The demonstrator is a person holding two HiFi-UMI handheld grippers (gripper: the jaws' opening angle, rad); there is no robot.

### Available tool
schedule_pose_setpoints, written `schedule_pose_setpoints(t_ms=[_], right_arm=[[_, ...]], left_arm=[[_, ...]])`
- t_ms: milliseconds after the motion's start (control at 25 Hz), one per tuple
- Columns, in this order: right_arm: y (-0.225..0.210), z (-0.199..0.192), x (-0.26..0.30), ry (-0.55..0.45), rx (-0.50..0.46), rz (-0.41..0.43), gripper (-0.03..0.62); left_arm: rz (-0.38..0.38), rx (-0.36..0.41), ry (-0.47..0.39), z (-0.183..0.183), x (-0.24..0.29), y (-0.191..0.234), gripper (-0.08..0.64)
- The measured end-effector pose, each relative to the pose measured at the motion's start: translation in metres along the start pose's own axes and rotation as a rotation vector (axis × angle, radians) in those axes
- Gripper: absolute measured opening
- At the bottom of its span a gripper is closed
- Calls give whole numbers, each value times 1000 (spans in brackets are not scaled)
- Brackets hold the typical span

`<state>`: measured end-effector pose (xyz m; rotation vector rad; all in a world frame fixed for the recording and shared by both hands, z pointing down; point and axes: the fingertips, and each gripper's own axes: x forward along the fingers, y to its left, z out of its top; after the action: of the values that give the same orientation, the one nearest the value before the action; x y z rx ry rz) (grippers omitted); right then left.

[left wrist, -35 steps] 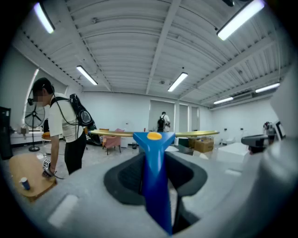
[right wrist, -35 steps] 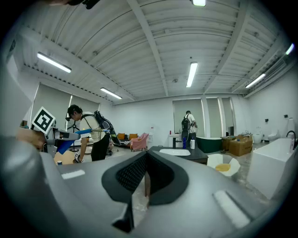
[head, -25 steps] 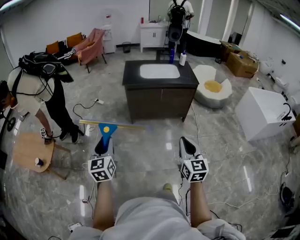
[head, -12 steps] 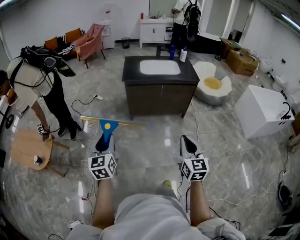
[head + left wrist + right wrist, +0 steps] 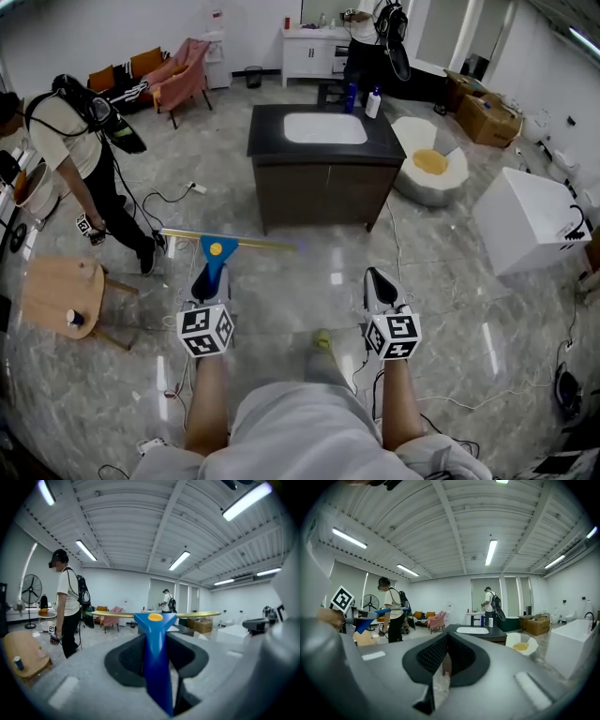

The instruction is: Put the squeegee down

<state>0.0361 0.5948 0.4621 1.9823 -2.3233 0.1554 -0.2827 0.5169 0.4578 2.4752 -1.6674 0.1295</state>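
I have the left gripper [image 5: 208,286] clenched on the blue plastic handle of the squeegee [image 5: 215,255], a tool with a yellow disc at its neck and a long brass-coloured blade rail across the top. In the left gripper view the handle runs up between the two dark pads, which press on it from either side, and the rail lies level and crosswise just beyond the tips. From the head view the squeegee is off the ground, over the glossy grey marble floor [image 5: 450,300], with the rail sticking out further to the left than to the right. It hangs well short of the dark wooden cabinet [image 5: 323,192] with the white inset sink basin [image 5: 324,128]. The right gripper [image 5: 377,286] sits beside the left at about the same height, apart from it. Its jaws are drawn together with nothing between them, as its own view shows. A blue bottle [image 5: 352,97] and a white bottle [image 5: 373,103] stand at the cabinet's far edge. Off to the left is a round light-wood table [image 5: 52,295] carrying a small cup [image 5: 71,319]. Beyond it stands a person in a white shirt with a black backpack [image 5: 70,141].
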Motion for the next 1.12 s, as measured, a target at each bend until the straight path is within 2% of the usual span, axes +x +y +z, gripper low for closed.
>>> schedule_pose_setpoints(t_ms=[360, 720, 1120], right_arm=[[-32, 3, 85, 9, 28, 23, 3], [-109, -2, 186, 58, 37, 26, 3], [-194, 16, 297, 83, 6, 60, 3]], left_arm=[[20, 3, 20, 8, 78, 17, 130], [28, -3, 54, 11, 201, 11, 130], [42, -5, 59, 41, 335, -11, 130]])
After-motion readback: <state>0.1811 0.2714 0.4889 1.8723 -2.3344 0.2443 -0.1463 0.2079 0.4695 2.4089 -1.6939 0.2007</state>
